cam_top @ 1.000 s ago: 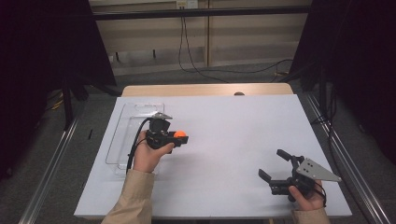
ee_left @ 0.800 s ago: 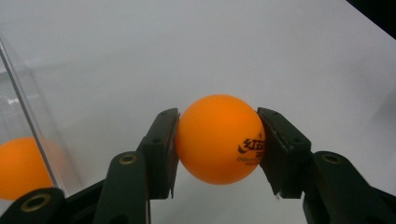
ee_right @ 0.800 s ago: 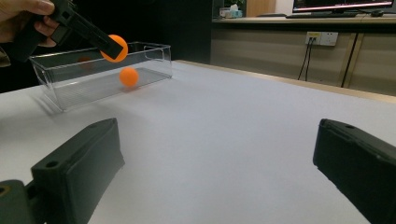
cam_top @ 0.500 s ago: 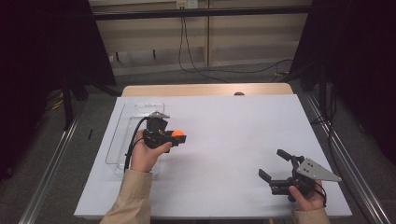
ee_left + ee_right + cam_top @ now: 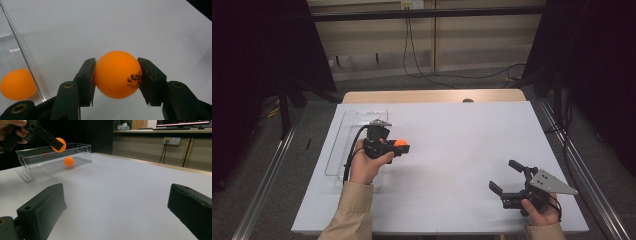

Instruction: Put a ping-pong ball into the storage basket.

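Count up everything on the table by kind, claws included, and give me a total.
Orange balls: 2, one held in the left claw, one inside the clear bin
Clear plastic bins: 1
Claws: 2, left shut on a ball, right open with nothing in it
Total: 5

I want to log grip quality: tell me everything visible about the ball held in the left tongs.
The held ball is a smooth, matte orange sphere, plastic by its look, with dark printed lettering on one side. The left tongs pinch it at opposite sides, one black pad on each. It hangs above the white table, beside the clear bin.
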The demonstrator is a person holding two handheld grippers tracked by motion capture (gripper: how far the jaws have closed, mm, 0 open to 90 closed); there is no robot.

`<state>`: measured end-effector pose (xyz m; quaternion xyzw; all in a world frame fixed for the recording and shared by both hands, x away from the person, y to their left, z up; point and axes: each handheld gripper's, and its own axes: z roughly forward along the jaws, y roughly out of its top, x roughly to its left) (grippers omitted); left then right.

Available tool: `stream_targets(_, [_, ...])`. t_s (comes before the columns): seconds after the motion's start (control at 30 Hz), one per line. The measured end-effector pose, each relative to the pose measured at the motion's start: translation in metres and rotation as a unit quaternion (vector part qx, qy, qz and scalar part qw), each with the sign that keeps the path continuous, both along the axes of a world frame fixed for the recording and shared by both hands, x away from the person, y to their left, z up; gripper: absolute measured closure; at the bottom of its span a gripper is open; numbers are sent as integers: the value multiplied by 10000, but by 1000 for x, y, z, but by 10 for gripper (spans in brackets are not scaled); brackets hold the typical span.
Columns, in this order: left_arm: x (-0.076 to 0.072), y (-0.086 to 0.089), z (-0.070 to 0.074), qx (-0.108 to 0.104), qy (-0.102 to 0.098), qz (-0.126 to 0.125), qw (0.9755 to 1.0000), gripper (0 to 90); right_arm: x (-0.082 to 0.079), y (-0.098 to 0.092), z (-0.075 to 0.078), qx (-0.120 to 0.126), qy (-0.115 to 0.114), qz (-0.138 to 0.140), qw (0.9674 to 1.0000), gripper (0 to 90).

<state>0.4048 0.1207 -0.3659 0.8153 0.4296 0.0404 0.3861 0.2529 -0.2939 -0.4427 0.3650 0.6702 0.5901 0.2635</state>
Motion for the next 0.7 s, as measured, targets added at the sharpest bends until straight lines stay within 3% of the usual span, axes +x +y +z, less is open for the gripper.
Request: stream_targets(0.7, [0, 8, 5, -3, -19, 89, 10000, 510, 0, 0, 0, 4, -8, -1, 10000, 7])
